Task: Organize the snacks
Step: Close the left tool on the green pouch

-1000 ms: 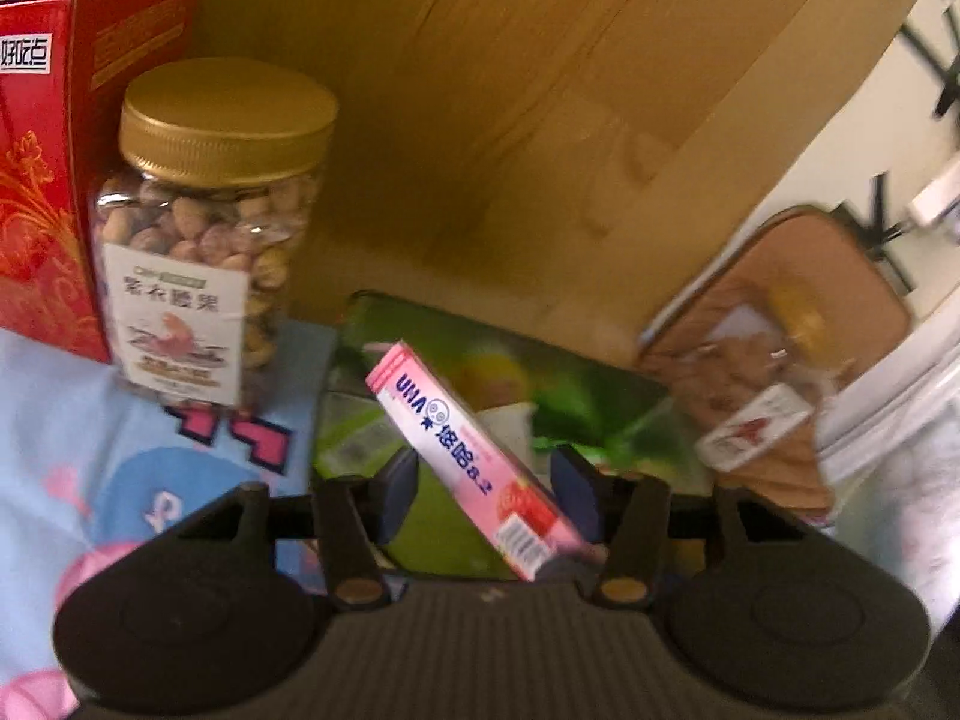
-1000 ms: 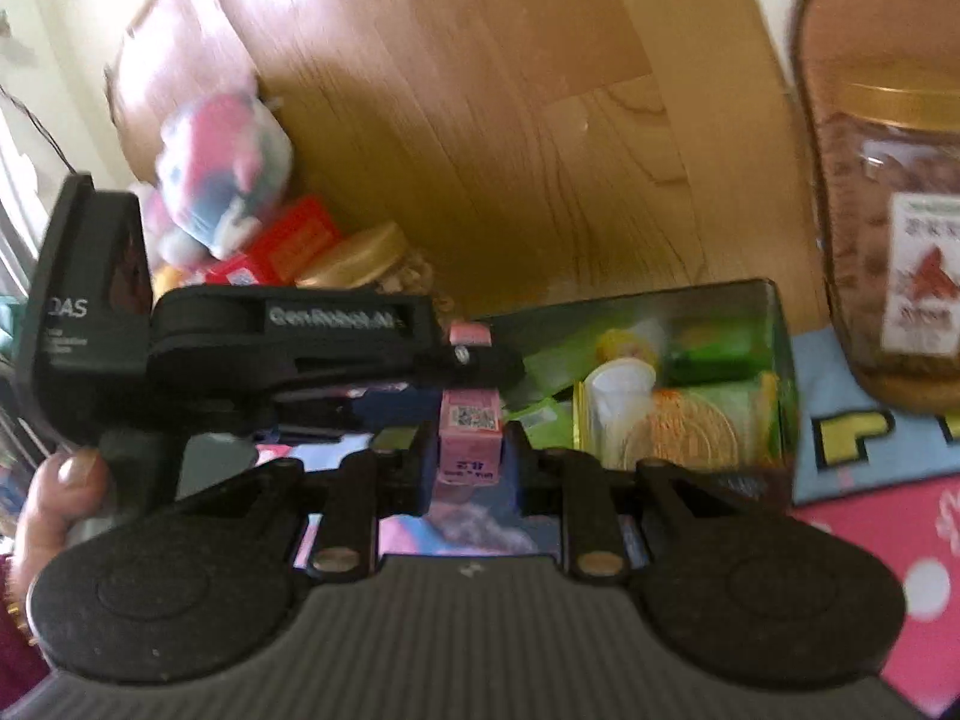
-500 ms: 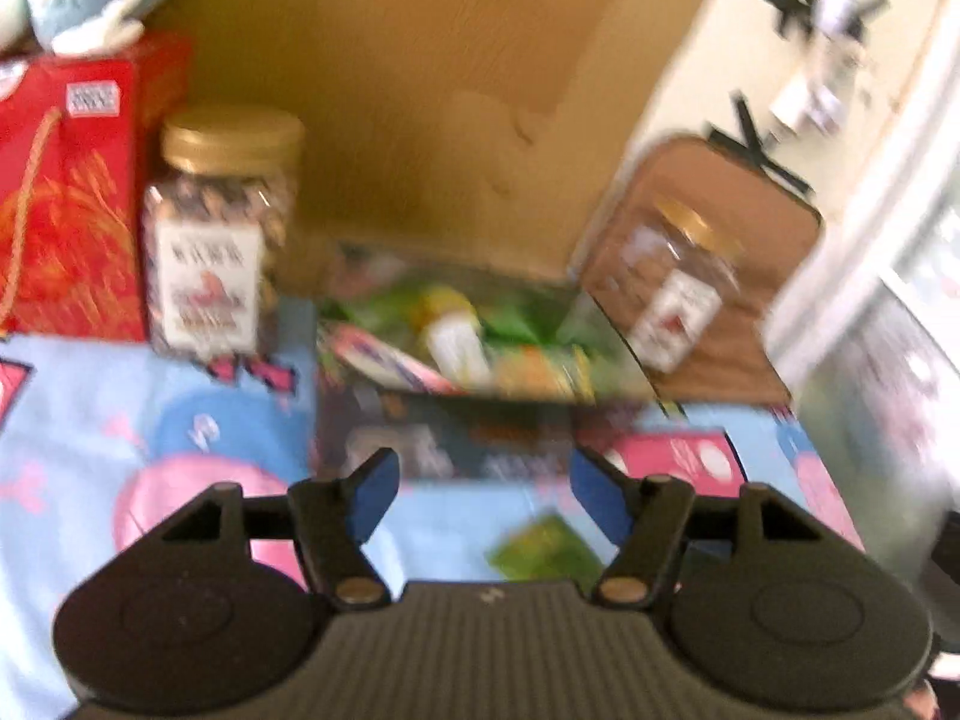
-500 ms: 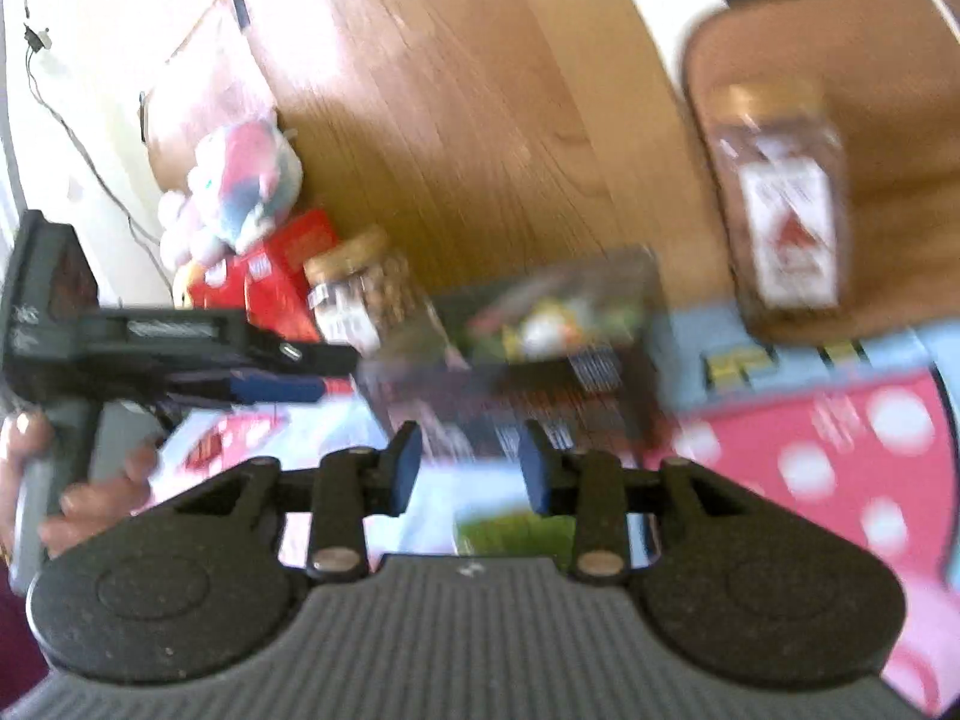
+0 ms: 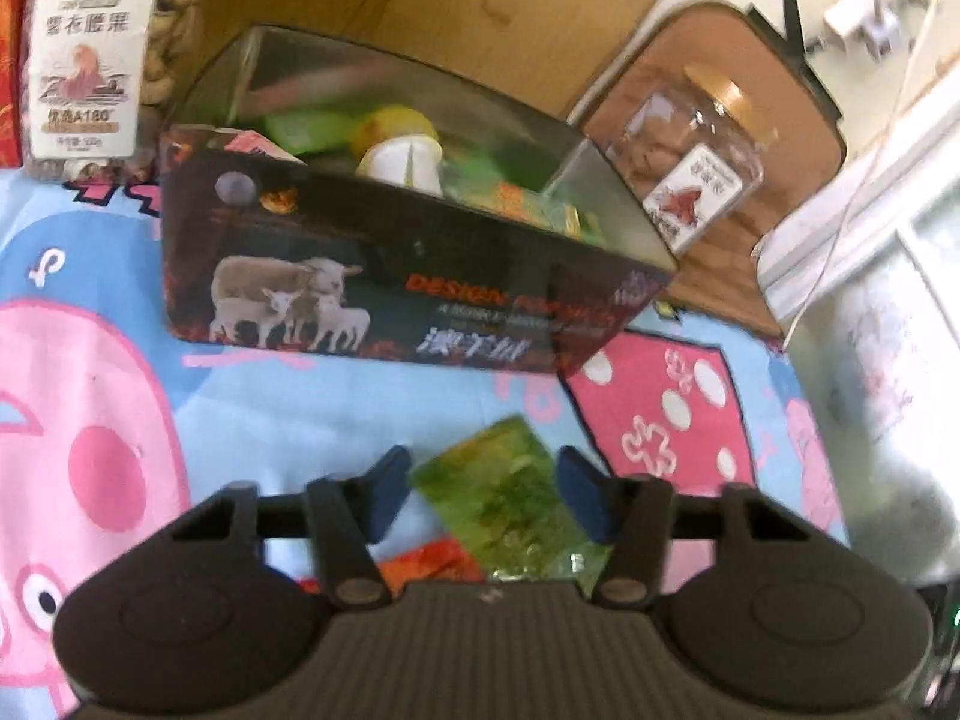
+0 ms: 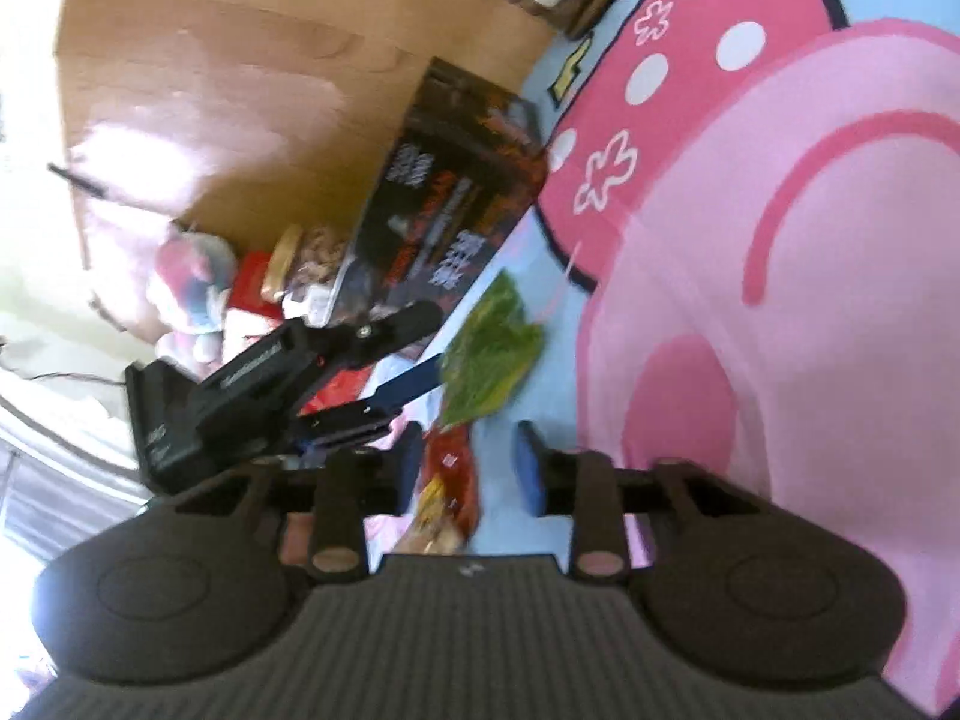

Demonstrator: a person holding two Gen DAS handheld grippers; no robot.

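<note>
— While we hang over the cartoon blanket (image 5: 108, 312), our left gripper (image 5: 477, 495) has its blue pads on either side of the green packet (image 5: 501, 495), and the jaws have just been closing. We judge there's a sliver of gap on both sides, so no squeeze yet.

— Agreed. In the right wrist view our right gripper (image 6: 468, 465) straddles the red-orange packet (image 6: 450, 480), jaws just narrowing too, the packet between them but not pinched as far as we can tell.

— Where do both lie?

— Flat on the blanket, just in front of the dark box (image 5: 384, 276) with the sheep on its side, the red one close beside the green. The box already holds green wrappers and a white-capped tub (image 5: 402, 159).

— How do we expect these to handle?

— Light, soft, crinkly film, we reckon. Nothing fragile on the outside, though the contents could crush. The film looks glossy, so it may slip or buckle between the pads.

— Then where do we take hold?

— Across the narrow width, near the middle of the body, where there's filling to bite on. A sealed edge would fold away. Lying flat on soft cloth, a packet gives us little side to catch, so we'd press slightly into the blanket.

— The nut jars?

— One jar (image 5: 90, 54) sits by the box's far left corner, another (image 5: 690, 162) on a brown tray at the blanket's far right edge. Rigid and heavier, we judge, but not our concern now.
</note>
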